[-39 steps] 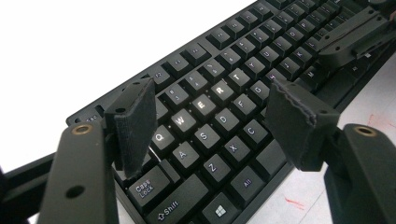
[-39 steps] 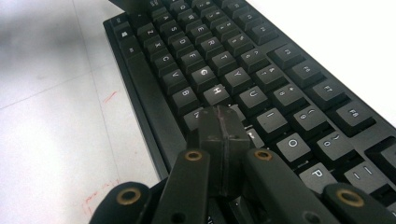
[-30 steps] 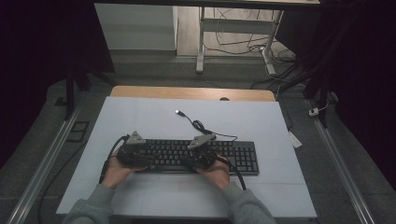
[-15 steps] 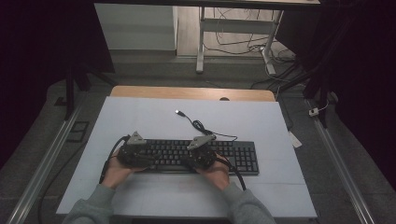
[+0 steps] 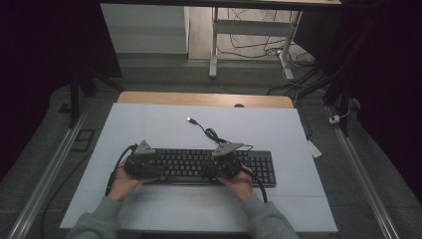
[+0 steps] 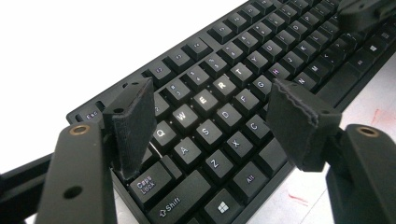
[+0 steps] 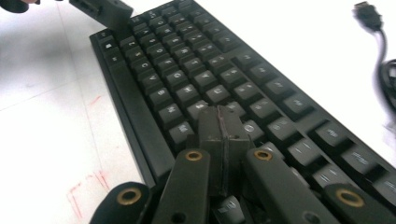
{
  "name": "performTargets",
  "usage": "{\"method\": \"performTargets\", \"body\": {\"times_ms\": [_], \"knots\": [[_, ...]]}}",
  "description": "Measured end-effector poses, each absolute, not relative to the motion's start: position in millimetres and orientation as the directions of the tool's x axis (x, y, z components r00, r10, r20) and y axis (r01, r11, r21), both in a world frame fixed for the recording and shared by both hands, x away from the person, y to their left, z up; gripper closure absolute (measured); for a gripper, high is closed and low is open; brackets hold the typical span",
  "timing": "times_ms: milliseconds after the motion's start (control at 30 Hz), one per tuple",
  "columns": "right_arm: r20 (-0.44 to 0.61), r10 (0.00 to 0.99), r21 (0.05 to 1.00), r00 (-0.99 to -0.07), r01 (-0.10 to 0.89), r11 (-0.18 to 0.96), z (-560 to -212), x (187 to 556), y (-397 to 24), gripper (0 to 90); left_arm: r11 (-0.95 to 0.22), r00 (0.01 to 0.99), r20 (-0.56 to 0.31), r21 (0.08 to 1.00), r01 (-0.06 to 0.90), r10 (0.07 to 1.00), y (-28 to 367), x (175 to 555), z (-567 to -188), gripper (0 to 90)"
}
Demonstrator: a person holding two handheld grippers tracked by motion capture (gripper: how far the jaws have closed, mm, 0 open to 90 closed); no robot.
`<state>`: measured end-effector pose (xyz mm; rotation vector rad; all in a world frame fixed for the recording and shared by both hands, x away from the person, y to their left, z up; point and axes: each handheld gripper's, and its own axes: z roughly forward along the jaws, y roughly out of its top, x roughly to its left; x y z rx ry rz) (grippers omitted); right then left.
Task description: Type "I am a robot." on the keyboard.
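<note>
Keyboard (image 5: pixel 199 167) lies under both grippers, right gripper (image 7: pixel 220 135) seemingly touching keys.

The keyboard's (image 7: pixel 201 88) right end runs off the frame edge, and the cable (image 7: pixel 385 65) beside it is blurry.

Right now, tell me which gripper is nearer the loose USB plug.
Right. The right gripper sits over the keyboard's middle, below the USB plug; the left gripper is over its left end, farther off.
</note>
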<state>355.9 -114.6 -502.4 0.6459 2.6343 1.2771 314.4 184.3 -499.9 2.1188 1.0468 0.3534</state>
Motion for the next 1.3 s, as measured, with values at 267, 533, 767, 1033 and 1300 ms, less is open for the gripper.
{"method": "performTargets", "body": {"times_ms": [267,533,767,1033,1300], "knots": [[0.053,0.5,0.796,-0.864,0.338,0.501,-497.8,355.1,-140.9,71.0,-0.399,0.63,-0.073,0.716,0.573,0.773,184.4,314.4,-501.0,32.7],[0.046,0.554,0.811,-0.831,0.355,0.465,-495.9,349.3,-174.4,54.2,-0.397,0.628,-0.072,0.718,0.572,0.775,186.3,314.3,-500.5,32.5],[0.04,0.593,0.824,-0.804,0.363,0.436,-491.3,343.6,-208.8,49.0,-0.388,0.622,-0.075,0.722,0.573,0.78,188.7,314.3,-500.0,32.6],[0.047,0.621,0.828,-0.783,0.378,0.414,-493.0,334.8,-236.1,46.5,-0.385,0.618,-0.072,0.724,0.572,0.783,189.4,313.9,-499.5,32.6],[0.033,0.63,0.823,-0.776,0.379,0.423,-495.3,333.5,-238.9,45.6,-0.376,0.612,-0.065,0.736,0.562,0.788,189.6,313.4,-498.7,33.5]]}}
